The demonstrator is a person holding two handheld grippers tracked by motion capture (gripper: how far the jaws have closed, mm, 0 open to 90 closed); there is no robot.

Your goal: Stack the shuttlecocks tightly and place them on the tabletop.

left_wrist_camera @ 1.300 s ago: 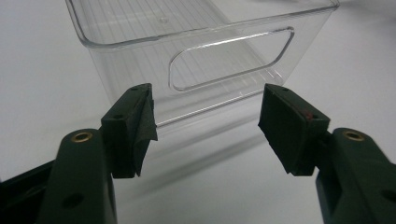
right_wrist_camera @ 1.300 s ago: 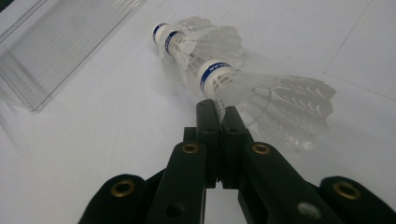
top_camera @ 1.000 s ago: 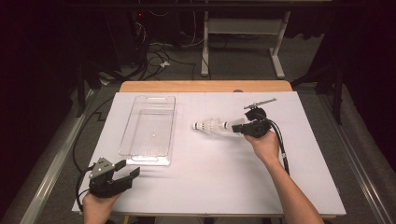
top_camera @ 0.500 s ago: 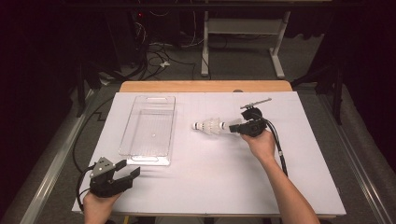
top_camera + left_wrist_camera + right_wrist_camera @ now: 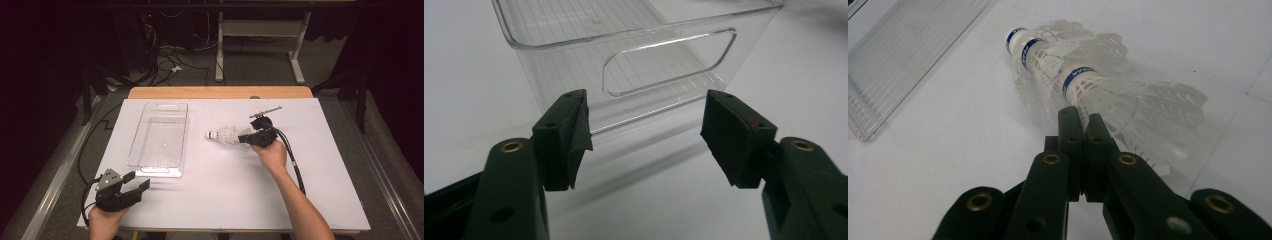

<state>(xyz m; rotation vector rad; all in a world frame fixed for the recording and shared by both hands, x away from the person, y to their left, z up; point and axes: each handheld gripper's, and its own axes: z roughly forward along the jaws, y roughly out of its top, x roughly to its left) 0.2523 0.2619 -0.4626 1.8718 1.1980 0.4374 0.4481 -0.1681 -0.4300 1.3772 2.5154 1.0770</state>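
On the table (image 5: 320,200), the tray (image 5: 159,140) lay left of the shuttlecocks (image 5: 225,135). The right gripper (image 5: 246,138) was touching their right end; the left gripper (image 5: 134,186) was near the tray's near end.

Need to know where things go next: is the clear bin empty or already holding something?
Empty: the clear bin shows bare floor in the high view; the shuttlecocks lie on the table outside.

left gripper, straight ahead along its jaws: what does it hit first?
Most likely the near end wall of the clear bin, about at its handle cutout. The left gripper stands open, with bare white table between it and that wall. Depth is hard to judge.
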